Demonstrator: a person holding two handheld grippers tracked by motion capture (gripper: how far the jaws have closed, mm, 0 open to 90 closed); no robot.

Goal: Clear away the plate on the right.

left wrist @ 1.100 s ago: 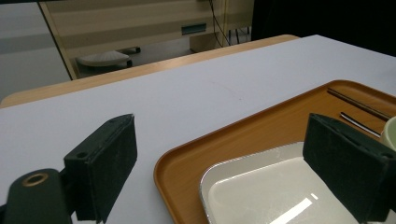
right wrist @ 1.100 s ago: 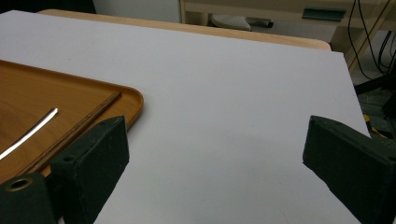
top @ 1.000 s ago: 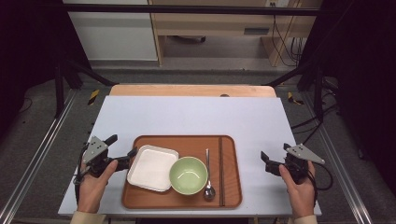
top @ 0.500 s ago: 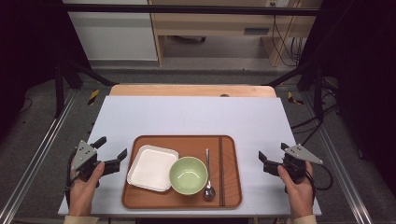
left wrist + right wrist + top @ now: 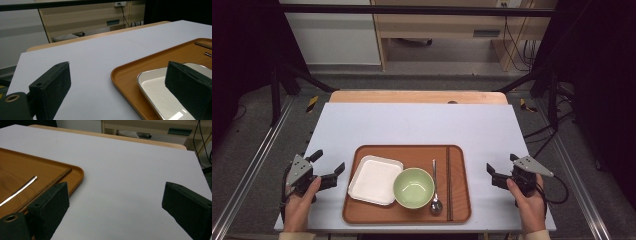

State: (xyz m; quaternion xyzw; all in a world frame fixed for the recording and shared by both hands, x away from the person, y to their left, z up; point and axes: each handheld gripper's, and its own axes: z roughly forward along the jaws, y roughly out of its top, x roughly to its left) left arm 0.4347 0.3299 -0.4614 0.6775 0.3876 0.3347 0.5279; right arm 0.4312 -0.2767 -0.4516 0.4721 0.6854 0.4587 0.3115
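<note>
White-topped table (image 5: 412,122) on a wooden base, grey floor (image 5: 257,125) around it. Black frame bars (image 5: 282,80) at both sides. Behind: white cabinet (image 5: 332,40), light wood desk (image 5: 447,30), cables (image 5: 517,40) hanging.

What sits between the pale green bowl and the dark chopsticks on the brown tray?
A metal spoon, lying lengthwise between the pale green bowl and the dark chopsticks, seen in the high view.

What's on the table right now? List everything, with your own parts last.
Tray: one, brown wood, near middle of the table.
Square plate: one, white, left part of the tray.
Bowl: one, light green, tray centre, beside the plate.
Spoon: one, metal, right of the bowl.
Chopsticks: one dark pair, along the tray's right side.
Table: one, pale top.
Left claw: black, open, left of the tray.
Right claw: black, open, right of the tray.
</note>
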